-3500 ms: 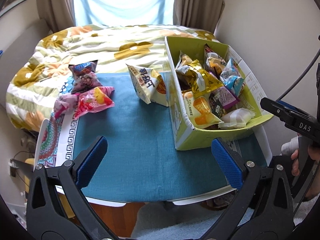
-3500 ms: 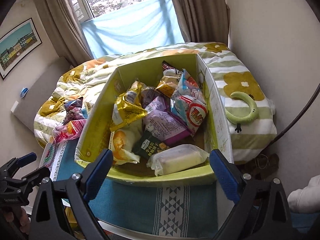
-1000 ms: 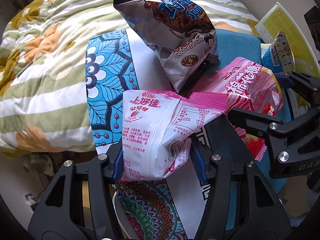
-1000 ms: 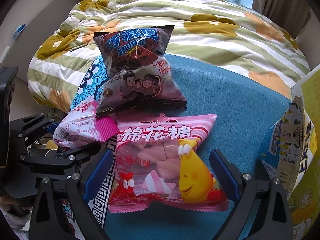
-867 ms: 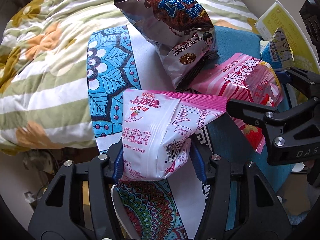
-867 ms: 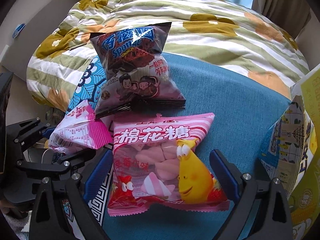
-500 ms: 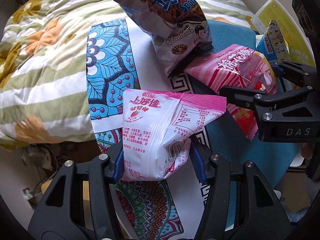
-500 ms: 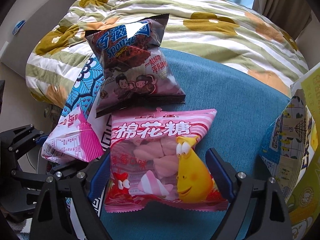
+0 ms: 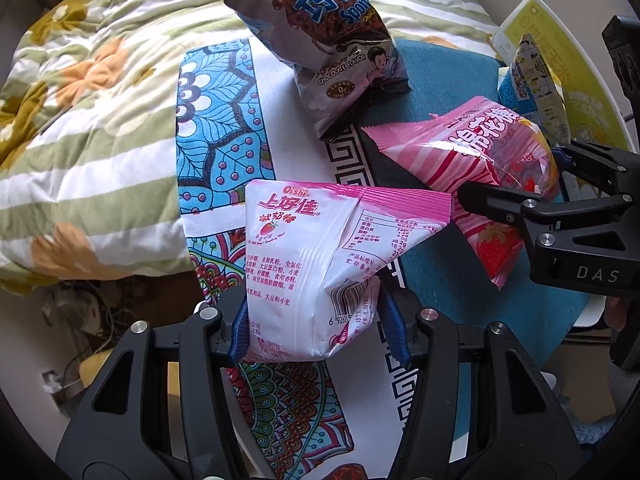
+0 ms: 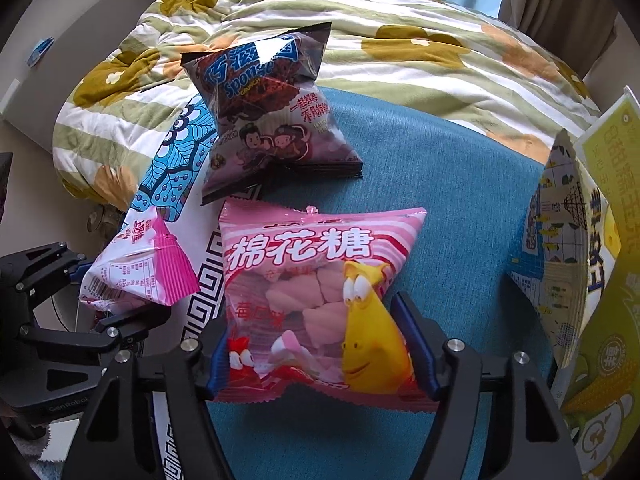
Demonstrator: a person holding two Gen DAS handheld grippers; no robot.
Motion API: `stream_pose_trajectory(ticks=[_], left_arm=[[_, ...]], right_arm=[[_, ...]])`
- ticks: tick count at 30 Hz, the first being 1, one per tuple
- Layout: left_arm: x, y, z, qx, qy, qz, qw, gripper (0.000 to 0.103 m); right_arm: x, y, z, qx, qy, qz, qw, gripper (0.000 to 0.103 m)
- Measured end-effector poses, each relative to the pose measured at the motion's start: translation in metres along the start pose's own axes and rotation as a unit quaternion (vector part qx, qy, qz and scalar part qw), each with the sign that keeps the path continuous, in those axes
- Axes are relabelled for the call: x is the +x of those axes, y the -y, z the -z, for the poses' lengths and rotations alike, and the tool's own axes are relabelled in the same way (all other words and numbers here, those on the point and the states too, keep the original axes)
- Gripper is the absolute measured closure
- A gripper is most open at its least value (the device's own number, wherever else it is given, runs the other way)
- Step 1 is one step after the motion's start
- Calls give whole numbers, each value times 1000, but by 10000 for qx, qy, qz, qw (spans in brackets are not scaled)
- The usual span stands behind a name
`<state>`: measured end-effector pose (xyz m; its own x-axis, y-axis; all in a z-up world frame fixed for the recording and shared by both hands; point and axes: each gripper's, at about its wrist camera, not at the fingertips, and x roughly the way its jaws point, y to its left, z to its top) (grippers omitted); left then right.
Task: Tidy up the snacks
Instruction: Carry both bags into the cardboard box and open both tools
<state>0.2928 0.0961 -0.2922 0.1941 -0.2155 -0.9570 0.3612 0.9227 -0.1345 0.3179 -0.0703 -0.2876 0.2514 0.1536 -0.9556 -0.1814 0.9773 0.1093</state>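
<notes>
pink striped marshmallow bag (image 10: 320, 280), teal cloth (image 10: 440, 184)

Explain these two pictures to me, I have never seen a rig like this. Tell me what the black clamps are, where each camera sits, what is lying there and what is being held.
No robot here: a person carries a hand-held gripper in each hand, each with a fisheye camera looking along its two fingers.

The left camera's view shows the left hand-held gripper clamped on a white and pink snack bag.

In the right camera's view, the right hand-held gripper has just been closing, and its blue pads now press the sides of a pink marshmallow bag.

A dark chocolate snack bag lies loose on the blue cloth, beside a flowered quilt. At the right edge stands a yellow-green box with a snack packet leaning against it.
</notes>
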Motion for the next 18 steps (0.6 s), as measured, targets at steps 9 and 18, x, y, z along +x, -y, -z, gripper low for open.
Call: stream_pose_trajectory(ticks=[9, 18], left_arm=[[-46, 24, -3, 62, 360, 46, 9993, 53], [-106, 83, -36, 380, 1022, 86, 9940, 53]], right_arm=[[-50, 11, 21, 181, 400, 232, 9988, 37], [-140, 42, 37, 594, 1349, 162, 9889, 37]])
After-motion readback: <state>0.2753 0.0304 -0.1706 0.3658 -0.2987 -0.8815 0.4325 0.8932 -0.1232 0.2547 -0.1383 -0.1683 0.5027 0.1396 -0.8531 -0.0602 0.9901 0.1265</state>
